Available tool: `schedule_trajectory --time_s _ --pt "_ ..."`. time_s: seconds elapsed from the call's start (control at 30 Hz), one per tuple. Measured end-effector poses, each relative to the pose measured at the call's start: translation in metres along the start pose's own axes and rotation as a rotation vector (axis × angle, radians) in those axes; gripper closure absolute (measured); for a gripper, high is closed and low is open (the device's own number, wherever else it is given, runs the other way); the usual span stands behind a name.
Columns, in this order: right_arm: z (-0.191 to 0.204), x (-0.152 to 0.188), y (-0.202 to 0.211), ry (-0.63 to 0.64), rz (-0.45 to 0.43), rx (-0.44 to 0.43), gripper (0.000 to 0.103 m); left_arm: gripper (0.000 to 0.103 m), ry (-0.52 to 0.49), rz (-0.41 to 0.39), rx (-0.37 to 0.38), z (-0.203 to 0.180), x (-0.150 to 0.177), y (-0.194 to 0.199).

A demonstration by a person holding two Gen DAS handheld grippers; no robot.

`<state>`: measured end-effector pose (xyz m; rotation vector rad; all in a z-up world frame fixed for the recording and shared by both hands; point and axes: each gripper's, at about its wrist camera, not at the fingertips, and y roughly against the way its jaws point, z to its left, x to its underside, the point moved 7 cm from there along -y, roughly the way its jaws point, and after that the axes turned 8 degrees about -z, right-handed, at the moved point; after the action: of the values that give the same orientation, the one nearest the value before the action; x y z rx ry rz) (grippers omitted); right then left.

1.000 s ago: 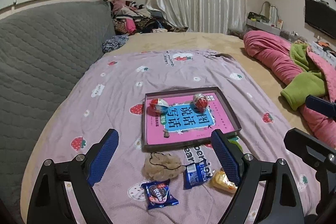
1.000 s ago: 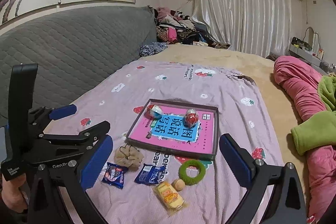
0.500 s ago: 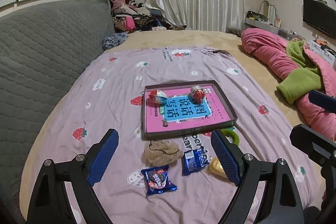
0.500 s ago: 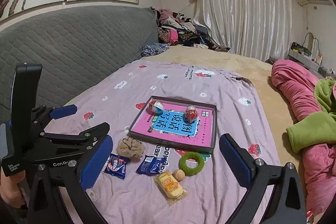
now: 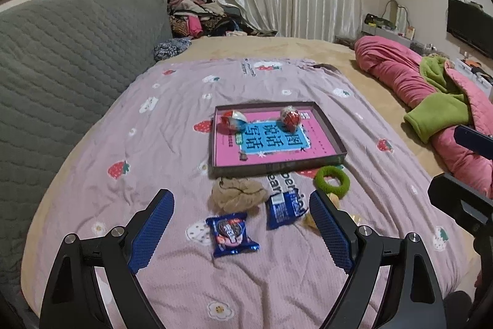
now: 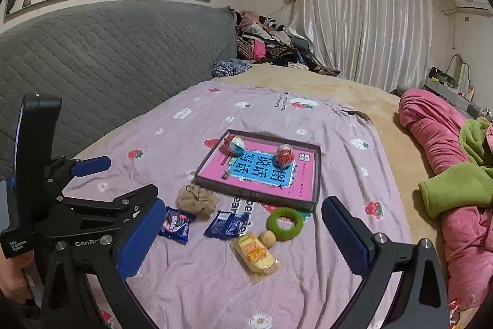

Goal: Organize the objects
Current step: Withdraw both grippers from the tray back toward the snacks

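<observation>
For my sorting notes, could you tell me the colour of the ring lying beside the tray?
The ring is green, clearest in the right wrist view.

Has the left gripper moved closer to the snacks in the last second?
Yes. In its own view, the left gripper has advanced toward the tray: its fingers now frame the cookie packet, which earlier lay lower in the picture.

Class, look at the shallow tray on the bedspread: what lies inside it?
Inside the tray lie two foil-wrapped eggs on a pink and blue printed sheet. What lies beneath that sheet is covered.
</observation>
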<state>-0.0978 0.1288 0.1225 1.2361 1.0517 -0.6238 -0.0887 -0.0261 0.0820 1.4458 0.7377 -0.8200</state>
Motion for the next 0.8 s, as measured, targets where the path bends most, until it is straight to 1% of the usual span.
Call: schedule_trajectory --time_s 0.43,0.8 --pt "-0.001 0.03 0.005 -0.015 0.025 -0.004 0.001 0.013 0.008 0.014 -0.001 0.002 0.024 0.001" --pt "0.007 0.056 0.002 0.018 0.037 0.009 0.001 0.013 0.008 0.04 0.004 0.004 0.05 0.0"
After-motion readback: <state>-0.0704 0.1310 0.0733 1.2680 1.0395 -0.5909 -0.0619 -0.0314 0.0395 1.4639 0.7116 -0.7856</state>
